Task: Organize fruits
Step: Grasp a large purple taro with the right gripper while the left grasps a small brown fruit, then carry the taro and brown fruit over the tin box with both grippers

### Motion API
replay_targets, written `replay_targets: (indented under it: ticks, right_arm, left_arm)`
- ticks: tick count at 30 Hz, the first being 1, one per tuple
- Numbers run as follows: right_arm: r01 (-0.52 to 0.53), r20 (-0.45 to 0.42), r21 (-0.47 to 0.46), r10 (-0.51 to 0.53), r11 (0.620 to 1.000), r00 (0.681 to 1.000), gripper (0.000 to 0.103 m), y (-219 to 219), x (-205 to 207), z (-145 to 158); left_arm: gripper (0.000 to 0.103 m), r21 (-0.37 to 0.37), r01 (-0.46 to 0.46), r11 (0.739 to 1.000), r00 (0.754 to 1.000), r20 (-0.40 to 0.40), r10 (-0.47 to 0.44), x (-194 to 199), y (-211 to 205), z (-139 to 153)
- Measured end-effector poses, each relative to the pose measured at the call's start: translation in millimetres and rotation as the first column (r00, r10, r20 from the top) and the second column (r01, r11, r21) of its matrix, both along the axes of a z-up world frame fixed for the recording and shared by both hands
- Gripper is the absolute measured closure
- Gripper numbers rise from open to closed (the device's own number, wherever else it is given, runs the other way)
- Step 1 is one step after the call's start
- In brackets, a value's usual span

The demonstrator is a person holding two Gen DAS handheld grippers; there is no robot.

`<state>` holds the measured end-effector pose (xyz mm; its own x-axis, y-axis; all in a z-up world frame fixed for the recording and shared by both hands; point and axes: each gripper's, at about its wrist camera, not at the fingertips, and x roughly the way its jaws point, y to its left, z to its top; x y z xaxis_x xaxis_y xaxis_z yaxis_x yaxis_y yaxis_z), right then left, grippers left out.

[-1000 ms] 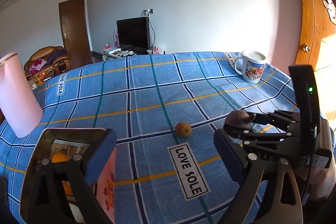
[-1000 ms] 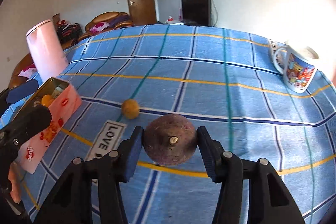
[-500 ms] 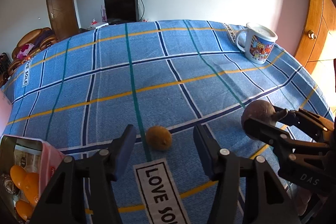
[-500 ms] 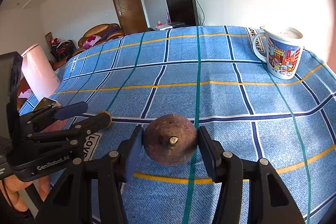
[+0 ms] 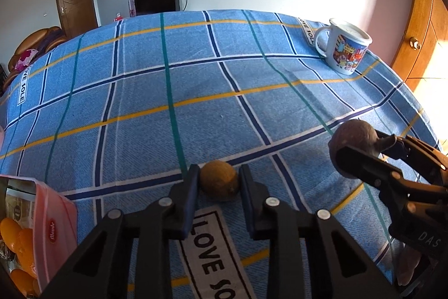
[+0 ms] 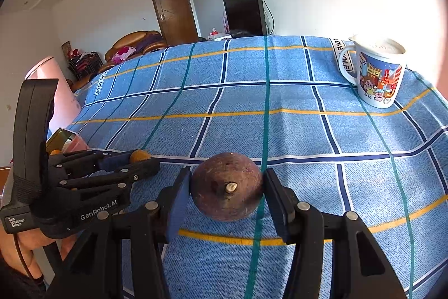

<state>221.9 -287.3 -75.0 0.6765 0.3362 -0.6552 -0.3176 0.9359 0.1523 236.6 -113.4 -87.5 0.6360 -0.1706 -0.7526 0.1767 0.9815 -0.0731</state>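
The left tool (image 5: 219,184), marked "GenRobot.AI", lies low over the table (image 5: 196,91) with its jaws closed against a small tan fruit (image 5: 219,183) just ahead of a "LOVE SOLE" label (image 5: 212,257), while to its right the right tool (image 6: 227,195) clamps a brown round fruit (image 6: 227,190).

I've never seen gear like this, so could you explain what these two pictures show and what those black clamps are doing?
No robot here: a person carries a hand-held gripper in each hand, each with a camera looking along its fingers. The left hand-held gripper has closed around a small yellowish-brown fruit resting on the blue checked tablecloth. The right hand-held gripper holds a round dark-brown fruit. A pink tin with orange fruits sits at the left, a cartoon mug far right.
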Motion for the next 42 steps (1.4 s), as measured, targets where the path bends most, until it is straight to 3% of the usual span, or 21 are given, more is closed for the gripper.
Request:
replay_targets:
  ticks: [10, 24, 42]
  right_arm:
    - [-0.020, 0.092, 0.016, 0.019, 1.000, 0.996, 0.049, 0, -15, 11]
    - [-0.019, 0.216, 0.009, 0.017, 1.000, 0.976, 0.049, 0, -37, 23]
    - [-0.017, 0.352, 0.009, 0.013, 1.000, 0.936, 0.049, 2, -62, 33]
  left_arm:
    - [0.073, -0.007, -0.007, 1.000, 0.990, 0.141, 0.008, -39, 5, 19]
    - [0.073, 0.019, -0.040, 0.999, 0.957, 0.288, 0.033, -71, 7, 34]
    - [0.073, 0.012, -0.062, 0.998, 0.923, 0.382, 0.053, -95, 15, 42]
